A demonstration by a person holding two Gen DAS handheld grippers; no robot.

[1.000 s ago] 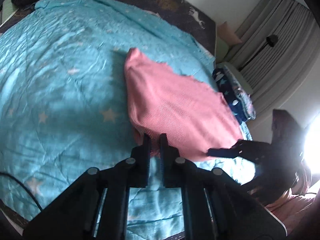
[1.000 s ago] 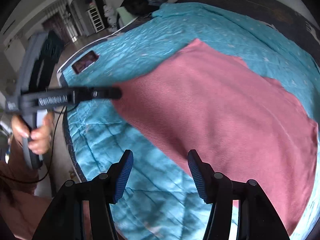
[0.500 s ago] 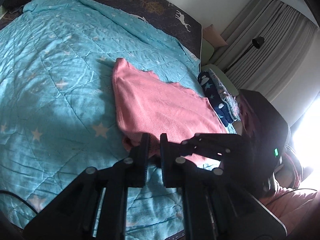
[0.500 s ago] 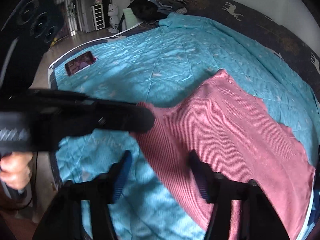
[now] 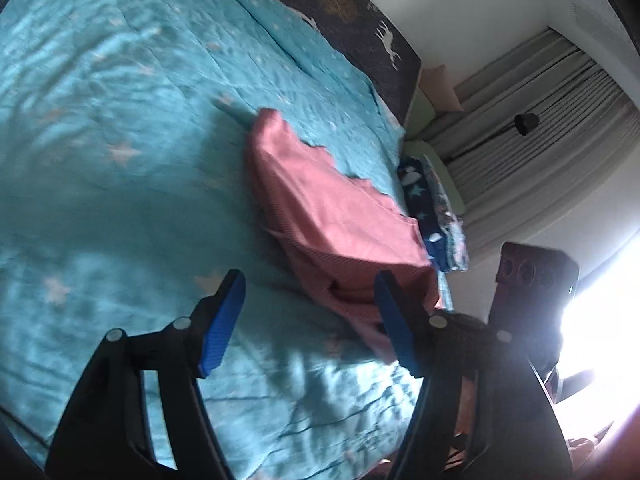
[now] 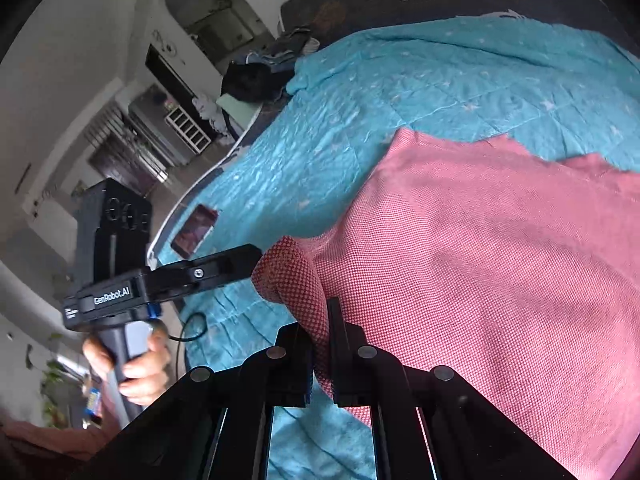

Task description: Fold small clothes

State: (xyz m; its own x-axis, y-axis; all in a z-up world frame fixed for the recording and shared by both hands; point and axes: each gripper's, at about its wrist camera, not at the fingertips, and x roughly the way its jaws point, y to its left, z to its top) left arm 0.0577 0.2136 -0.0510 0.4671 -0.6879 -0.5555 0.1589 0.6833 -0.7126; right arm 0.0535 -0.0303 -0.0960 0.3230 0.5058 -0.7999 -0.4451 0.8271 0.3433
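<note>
Pink woven knit garment (image 6: 480, 264) lies on the teal star-print quilt (image 5: 120, 140). Right gripper (image 6: 320, 320) is clenched on the garment's near corner, the fabric bunched between its fingers; only the right wrist view shows this. Left gripper (image 5: 308, 304) stands released, spread wide, near that corner. Only the left view shows dark star-patterned folded clothes (image 5: 424, 200) just beyond the garment.

Pink cloth garment (image 6: 500, 264): coarse, matt waffle-like weave, nubby at the rolled corner. Teal quilt (image 5: 120, 140) on the bed: thin stitched fabric, crinkled, faintly sheeny. Left tool (image 5: 308, 322): matt black plastic, blue ribbed pads (image 5: 222, 324), small bright metal pins. Right tool (image 6: 320, 344): same matt black plastic.
</note>
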